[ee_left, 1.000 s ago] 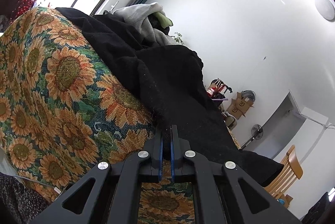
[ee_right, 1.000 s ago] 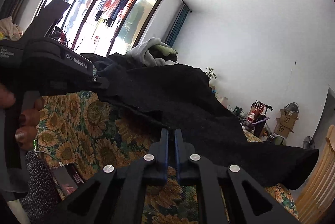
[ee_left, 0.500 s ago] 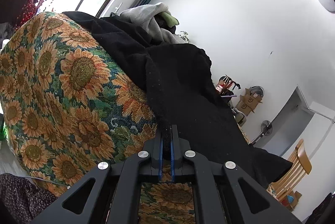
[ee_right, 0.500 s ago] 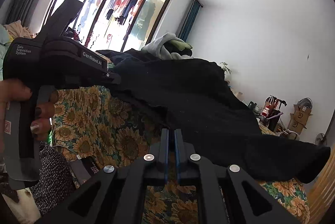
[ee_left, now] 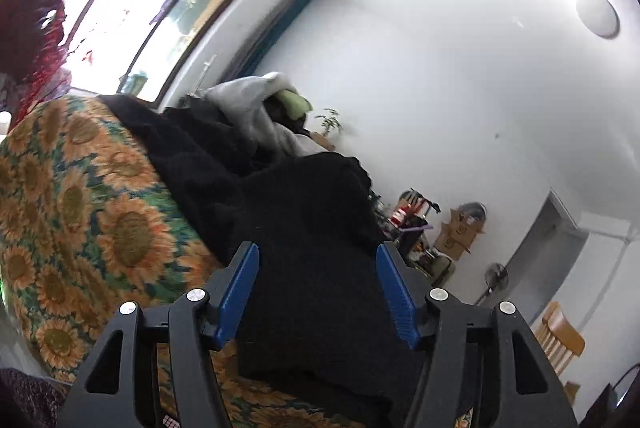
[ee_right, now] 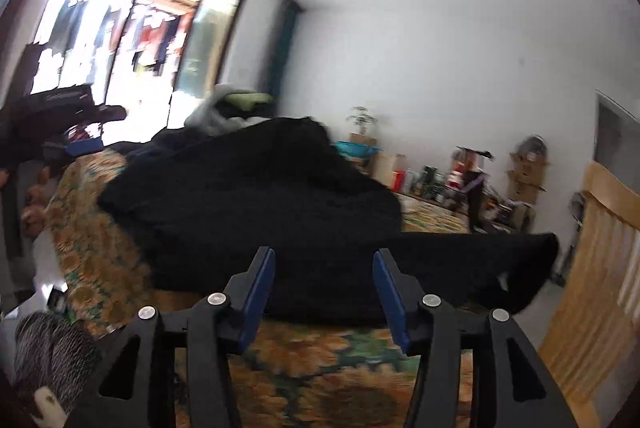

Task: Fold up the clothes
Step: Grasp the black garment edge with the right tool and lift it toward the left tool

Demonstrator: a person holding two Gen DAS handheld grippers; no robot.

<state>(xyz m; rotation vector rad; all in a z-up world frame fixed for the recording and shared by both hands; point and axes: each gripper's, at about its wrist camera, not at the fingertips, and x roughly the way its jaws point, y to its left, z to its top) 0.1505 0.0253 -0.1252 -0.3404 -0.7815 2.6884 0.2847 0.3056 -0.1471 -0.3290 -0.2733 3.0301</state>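
Sunflower-print cover (ee_left: 120,228) under black garment (ee_right: 248,195), white walls, no legible writing; my left gripper (ee_left: 316,288) and right gripper (ee_right: 324,288) opening, gripping nothing.

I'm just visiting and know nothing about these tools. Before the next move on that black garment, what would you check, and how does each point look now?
1. Left gripper free of cloth: ok, jaws opening, pads apart.
2. Right gripper free of cloth: ok, jaws opening, nothing pinched.
3. Black garment resting on the sunflower cloth: ok.
4. Garment lying flat: not ok, it is humped and one end hangs over the edge.
5. Grey clothes pile clear of garment: cannot tell.
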